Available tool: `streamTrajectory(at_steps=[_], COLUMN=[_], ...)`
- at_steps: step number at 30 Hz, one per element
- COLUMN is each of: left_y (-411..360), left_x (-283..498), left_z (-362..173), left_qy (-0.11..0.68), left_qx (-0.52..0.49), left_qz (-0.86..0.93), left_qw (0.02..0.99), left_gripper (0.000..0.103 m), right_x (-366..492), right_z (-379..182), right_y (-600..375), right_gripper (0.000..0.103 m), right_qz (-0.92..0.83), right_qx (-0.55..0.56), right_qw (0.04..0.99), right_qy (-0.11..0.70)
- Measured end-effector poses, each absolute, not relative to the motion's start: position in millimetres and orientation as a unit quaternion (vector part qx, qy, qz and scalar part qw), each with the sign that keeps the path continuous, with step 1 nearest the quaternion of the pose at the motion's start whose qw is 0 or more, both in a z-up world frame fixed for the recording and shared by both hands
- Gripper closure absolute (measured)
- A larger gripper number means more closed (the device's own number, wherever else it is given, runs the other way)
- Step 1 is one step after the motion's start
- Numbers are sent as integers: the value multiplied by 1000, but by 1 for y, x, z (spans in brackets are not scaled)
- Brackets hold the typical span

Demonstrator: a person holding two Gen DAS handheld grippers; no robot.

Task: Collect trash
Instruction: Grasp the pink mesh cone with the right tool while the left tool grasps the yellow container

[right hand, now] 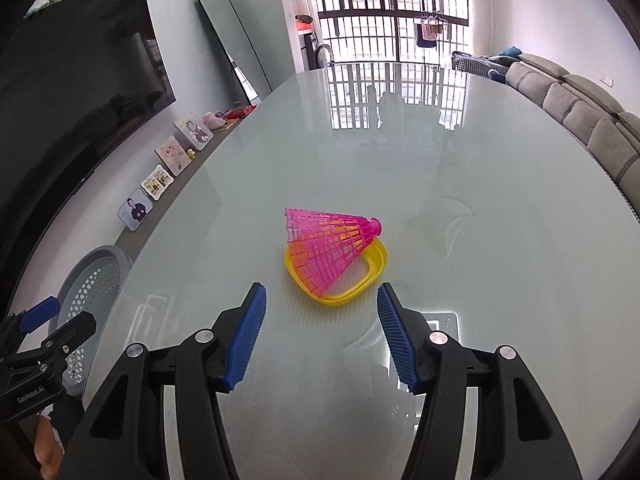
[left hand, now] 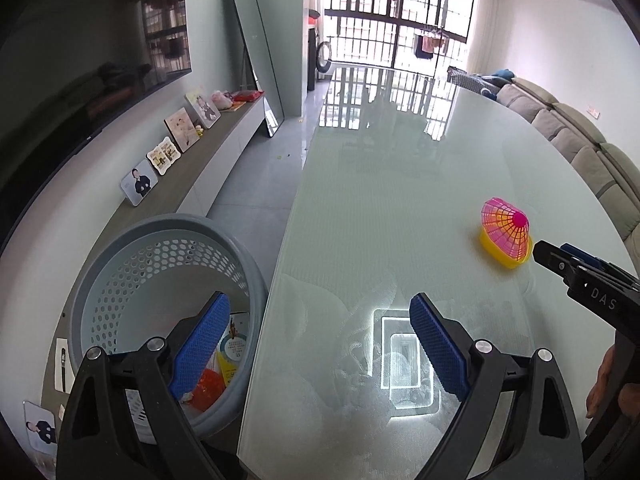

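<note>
A pink plastic shuttlecock (right hand: 334,246) lies on its side across a yellow plastic lid (right hand: 362,284) on the glass table (right hand: 400,168); both also show in the left wrist view, the shuttlecock (left hand: 505,232) above the lid (left hand: 494,249). My right gripper (right hand: 321,332) is open and empty, just short of the lid. My left gripper (left hand: 318,342) is open and empty, above the table's left edge beside a grey perforated basket (left hand: 132,276) that holds paper and red scraps (left hand: 208,390). The basket also shows in the right wrist view (right hand: 92,280).
A low TV cabinet (left hand: 208,148) with photo frames and a TV runs along the left wall. A mirror (left hand: 256,52) leans at the far left. A grey sofa (right hand: 580,108) lines the right side. The right gripper's arm (left hand: 588,284) reaches in from the right.
</note>
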State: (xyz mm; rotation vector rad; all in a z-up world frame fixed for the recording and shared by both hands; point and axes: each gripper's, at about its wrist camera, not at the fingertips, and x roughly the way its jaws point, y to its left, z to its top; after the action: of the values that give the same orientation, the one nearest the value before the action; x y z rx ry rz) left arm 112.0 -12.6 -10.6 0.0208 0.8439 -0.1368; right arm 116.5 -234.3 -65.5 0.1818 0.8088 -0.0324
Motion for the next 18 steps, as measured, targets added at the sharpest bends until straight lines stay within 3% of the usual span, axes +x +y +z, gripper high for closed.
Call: streamTrajectory(at_steps=[15,18], left_y=[-19,-21], left_x=[119,119], left_z=[-14,-15], left_qy=[416,418], left_qx=[13,15], left_qz=[-67,-69], left_qw=[907,906], left_gripper=[13,13], right_x=[175,177], right_z=[-91,-96], right_y=[-241,-242], right_gripper=[48,59], right_qz=[-70,-77], right_qx=[77,74], right_qw=[906,906], right_qy=[410,409])
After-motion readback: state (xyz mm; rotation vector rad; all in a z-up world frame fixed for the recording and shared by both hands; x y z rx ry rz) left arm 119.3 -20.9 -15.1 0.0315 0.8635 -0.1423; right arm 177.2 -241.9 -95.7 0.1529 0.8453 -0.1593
